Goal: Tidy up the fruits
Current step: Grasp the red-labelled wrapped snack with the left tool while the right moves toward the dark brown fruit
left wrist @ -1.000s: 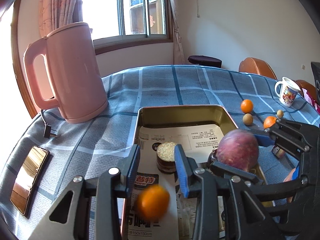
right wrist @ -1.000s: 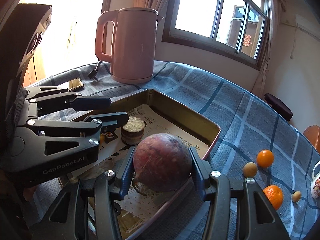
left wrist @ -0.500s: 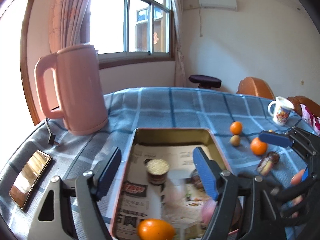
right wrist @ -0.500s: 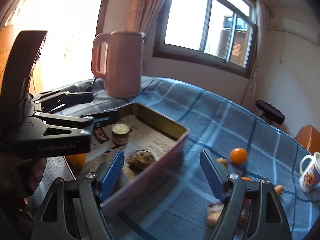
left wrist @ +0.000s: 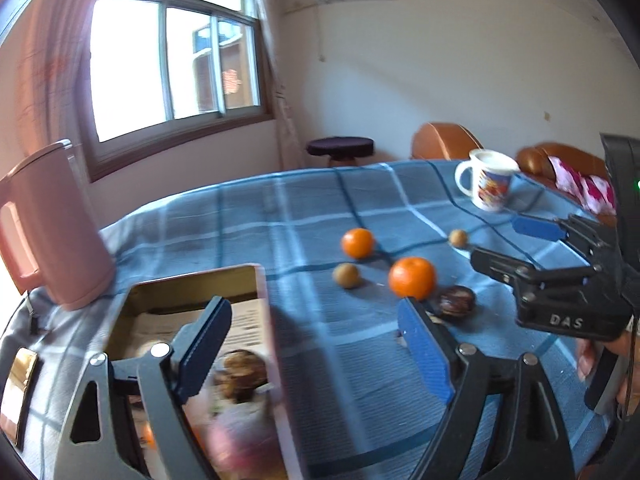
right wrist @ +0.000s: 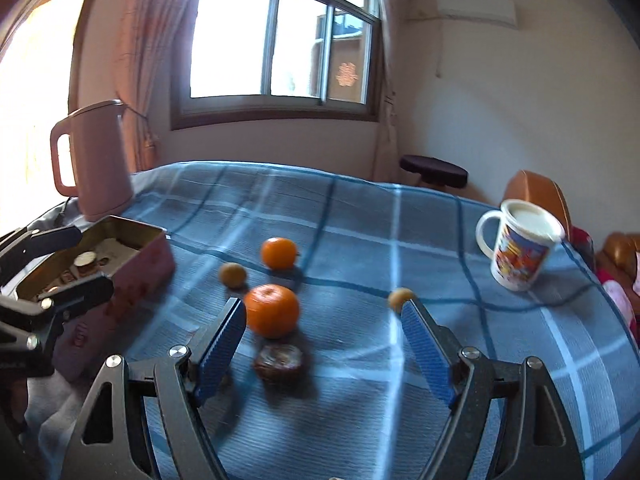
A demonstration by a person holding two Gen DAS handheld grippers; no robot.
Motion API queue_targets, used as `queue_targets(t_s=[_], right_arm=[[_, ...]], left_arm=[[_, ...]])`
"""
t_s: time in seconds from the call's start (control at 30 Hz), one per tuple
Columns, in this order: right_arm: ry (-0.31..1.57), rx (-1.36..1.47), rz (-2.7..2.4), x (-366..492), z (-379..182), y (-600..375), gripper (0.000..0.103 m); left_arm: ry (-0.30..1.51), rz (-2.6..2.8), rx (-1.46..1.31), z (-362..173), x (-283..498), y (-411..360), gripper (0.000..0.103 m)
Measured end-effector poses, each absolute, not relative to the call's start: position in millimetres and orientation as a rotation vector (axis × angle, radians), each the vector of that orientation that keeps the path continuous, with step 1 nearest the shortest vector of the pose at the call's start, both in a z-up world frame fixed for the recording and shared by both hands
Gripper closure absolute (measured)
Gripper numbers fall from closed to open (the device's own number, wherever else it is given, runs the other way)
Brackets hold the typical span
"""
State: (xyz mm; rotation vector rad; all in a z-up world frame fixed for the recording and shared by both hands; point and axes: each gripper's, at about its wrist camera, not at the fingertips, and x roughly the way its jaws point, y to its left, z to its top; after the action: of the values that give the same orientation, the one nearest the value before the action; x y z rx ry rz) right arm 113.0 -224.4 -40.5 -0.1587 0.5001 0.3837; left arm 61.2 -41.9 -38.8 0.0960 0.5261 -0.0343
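Observation:
The metal tray (left wrist: 192, 284) holds a blurred purple fruit (left wrist: 244, 440), a dark fruit (left wrist: 240, 372) and a small orange (left wrist: 148, 438). My left gripper (left wrist: 314, 312) hangs over the tray's right edge, jaws opening, nothing between them. On the blue checked cloth lie two oranges (right wrist: 279, 253) (right wrist: 272, 310), two small tan fruits (right wrist: 232, 274) (right wrist: 400, 298) and a dark brown fruit (right wrist: 279, 362). My right gripper (right wrist: 322, 308) is over these, jaws opening. The dark fruit shows in the gap, and the pads are clear of it. The near orange sits by the left fingertip.
A pink kettle (right wrist: 100, 160) stands at the back left beside the tray. A printed mug (right wrist: 520, 252) stands at the right. A phone (left wrist: 20, 388) lies at the left table edge. A stool and brown chairs are behind the table.
Both grippers opened: the right let go of the purple fruit, the left's orange dropped, and both fruits now lie in the tray. Both grippers swung right from the tray toward the loose fruit.

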Motion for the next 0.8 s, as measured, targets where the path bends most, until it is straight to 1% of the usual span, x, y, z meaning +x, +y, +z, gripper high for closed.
queue_targets(t_s=[0.3, 0.43, 0.53, 0.57, 0.6, 0.8], right_arm=[[0.54, -0.084, 0.353, 128, -44, -249, 0.022], [0.539, -0.059, 0.352, 126, -45, -252, 0.022], [0.539, -0.077, 0.354, 125, -45, -249, 0.022], [0.543, -0.084, 0.356, 125, -45, -247, 0.022], [0.546, -0.09, 0.36, 125, -45, -246, 0.022], [0.559, -0.087, 0.374, 126, -47, -245, 0.022]], left_arm=[[0.653, -0.161, 0.129, -58, 99, -86, 0.015], [0.754, -0.225, 0.099, -72, 116, -92, 0.019], [0.803, -0.273, 0.077, -78, 123, -93, 0.033], [0.818, -0.286, 0.066, -80, 125, -92, 0.047], [0.837, -0.316, 0.044, -82, 127, -91, 0.059], [0.827, -0.334, 0.045, -80, 120, -86, 0.059]])
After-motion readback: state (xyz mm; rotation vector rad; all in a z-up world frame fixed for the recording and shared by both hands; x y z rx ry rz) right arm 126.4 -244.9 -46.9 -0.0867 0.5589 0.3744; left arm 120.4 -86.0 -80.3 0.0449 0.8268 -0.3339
